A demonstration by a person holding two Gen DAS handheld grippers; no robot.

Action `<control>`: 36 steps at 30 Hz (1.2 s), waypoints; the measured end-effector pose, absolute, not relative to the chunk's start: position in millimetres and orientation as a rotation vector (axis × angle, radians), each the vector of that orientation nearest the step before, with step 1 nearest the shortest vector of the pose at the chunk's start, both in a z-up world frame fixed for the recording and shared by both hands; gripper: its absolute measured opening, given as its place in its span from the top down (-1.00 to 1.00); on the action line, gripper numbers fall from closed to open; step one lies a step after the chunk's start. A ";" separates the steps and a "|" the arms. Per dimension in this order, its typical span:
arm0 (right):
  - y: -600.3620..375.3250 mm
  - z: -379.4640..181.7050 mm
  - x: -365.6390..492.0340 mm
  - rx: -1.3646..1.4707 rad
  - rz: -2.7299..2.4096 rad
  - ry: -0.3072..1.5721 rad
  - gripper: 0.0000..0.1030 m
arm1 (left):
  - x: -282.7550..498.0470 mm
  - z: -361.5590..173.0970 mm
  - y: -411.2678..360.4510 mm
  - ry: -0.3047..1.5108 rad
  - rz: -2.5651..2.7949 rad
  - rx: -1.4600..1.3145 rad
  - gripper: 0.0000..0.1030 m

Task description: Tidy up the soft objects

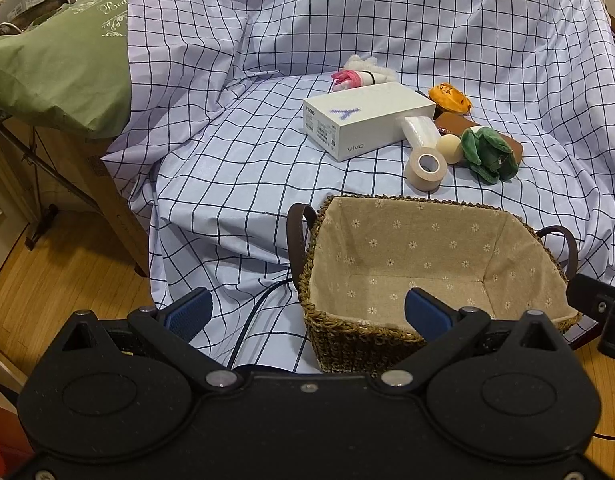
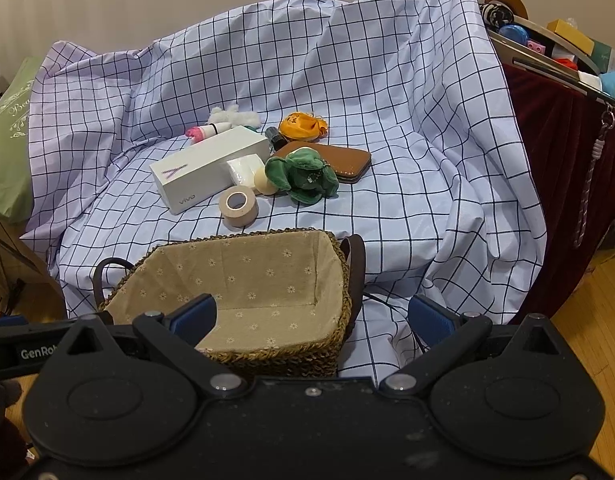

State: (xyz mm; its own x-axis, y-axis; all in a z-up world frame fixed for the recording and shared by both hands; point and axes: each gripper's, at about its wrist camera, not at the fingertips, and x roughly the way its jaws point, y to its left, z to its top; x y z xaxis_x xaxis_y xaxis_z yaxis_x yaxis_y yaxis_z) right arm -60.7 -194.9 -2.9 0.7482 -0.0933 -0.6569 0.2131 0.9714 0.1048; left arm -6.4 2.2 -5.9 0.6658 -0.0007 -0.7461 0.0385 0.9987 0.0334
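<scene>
At the bottom of the left wrist view the left gripper fills the frame, its jaws spread wide with nothing between them; the blue pads hang above the checked cloth and the near rim of the woven basket. In the right wrist view the right gripper is also at the bottom, jaws spread wide and empty, with one pad over the basket and the other over the checked cloth. The basket has a beige flowered lining and dark handles, and nothing lies inside it. Behind the basket, in the middle of both frames, a group of things lies on the cloth-covered surface. The green plush toy rests partly on a brown leather case, and a cream ball touches the toy. A roll of beige tape stands just beside the ball, nearest to the basket. A white phone box lies left of these. Behind the box are a pink and white soft toy and an orange soft item. A green cushion is in the upper left of the left wrist frame.
</scene>
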 end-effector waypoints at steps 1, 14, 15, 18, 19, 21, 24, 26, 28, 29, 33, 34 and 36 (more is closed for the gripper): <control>-194.6 -2.7 -60.8 0.177 -0.167 0.705 -0.99 | -6.9 -5.7 2.2 0.840 -0.020 0.047 -0.93; -188.3 1.0 -62.2 0.149 -0.142 0.690 -0.99 | -5.2 -0.2 7.8 0.820 0.022 0.022 -0.93; -188.2 1.9 -63.0 0.147 -0.141 0.685 -0.99 | -4.7 0.2 7.6 0.820 0.026 0.021 -0.93; -189.1 3.8 -63.9 0.147 -0.140 0.675 -0.99 | -3.9 0.1 7.2 0.826 0.025 0.027 -0.93; -189.5 4.2 -64.3 0.147 -0.138 0.673 -0.99 | -3.2 0.2 6.8 0.829 0.024 0.028 -0.93; -190.2 4.5 -64.7 0.146 -0.136 0.673 -0.99 | -2.3 -0.1 5.6 0.835 0.022 0.029 -0.93; -190.4 4.3 -63.6 0.148 -0.135 0.679 -0.99 | -1.0 -2.1 3.8 0.845 0.025 0.038 -0.93; -189.5 4.2 -63.1 0.147 -0.135 0.681 -0.99 | 0.0 -3.3 2.5 0.855 0.024 0.046 -0.93; -188.8 4.5 -63.0 0.146 -0.132 0.682 -0.99 | 0.0 -3.8 1.4 0.858 0.023 0.053 -0.93; -188.3 4.7 -63.2 0.145 -0.131 0.682 -0.99 | 0.2 -3.8 0.6 0.859 0.022 0.057 -0.93; -187.5 6.4 -64.0 0.141 -0.129 0.676 -0.99 | 0.1 -4.0 -1.4 0.861 0.016 0.072 -0.93; -187.4 6.9 -64.4 0.141 -0.127 0.674 -0.99 | 0.4 -3.8 -1.6 0.860 0.016 0.076 -0.93; -186.7 7.0 -63.4 0.140 -0.124 0.677 -0.99 | 0.5 -3.9 -2.4 0.858 0.018 0.080 -0.93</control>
State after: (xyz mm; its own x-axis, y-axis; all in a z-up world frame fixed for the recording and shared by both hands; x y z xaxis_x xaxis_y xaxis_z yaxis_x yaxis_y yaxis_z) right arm -63.4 -186.7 7.0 0.7730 -0.0687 -0.6307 0.1595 0.9832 0.0884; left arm 0.5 -2.4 -3.9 0.6537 0.0481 -0.7552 0.0166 0.9968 0.0778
